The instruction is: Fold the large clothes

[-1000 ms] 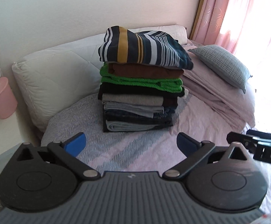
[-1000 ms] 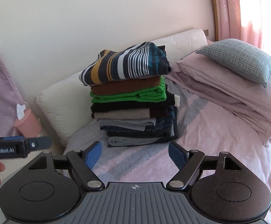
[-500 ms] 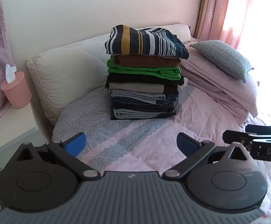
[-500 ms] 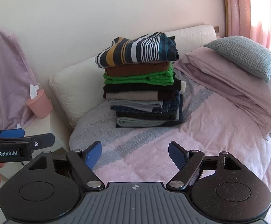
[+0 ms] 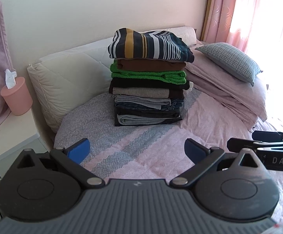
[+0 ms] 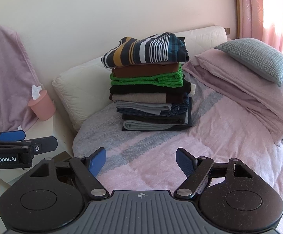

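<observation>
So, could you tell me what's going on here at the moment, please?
A person holds a two-finger gripper in each hand, both pointed at a bed. The left gripper and right gripper are open and hold nothing. A stack of folded clothes, topped by a striped garment, sits near the headboard cushion. No unfolded garment is in view.

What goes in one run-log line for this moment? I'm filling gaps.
left tongs: open, empty | right tongs: open, empty | clothes stack: folded, on bed, untouched
</observation>
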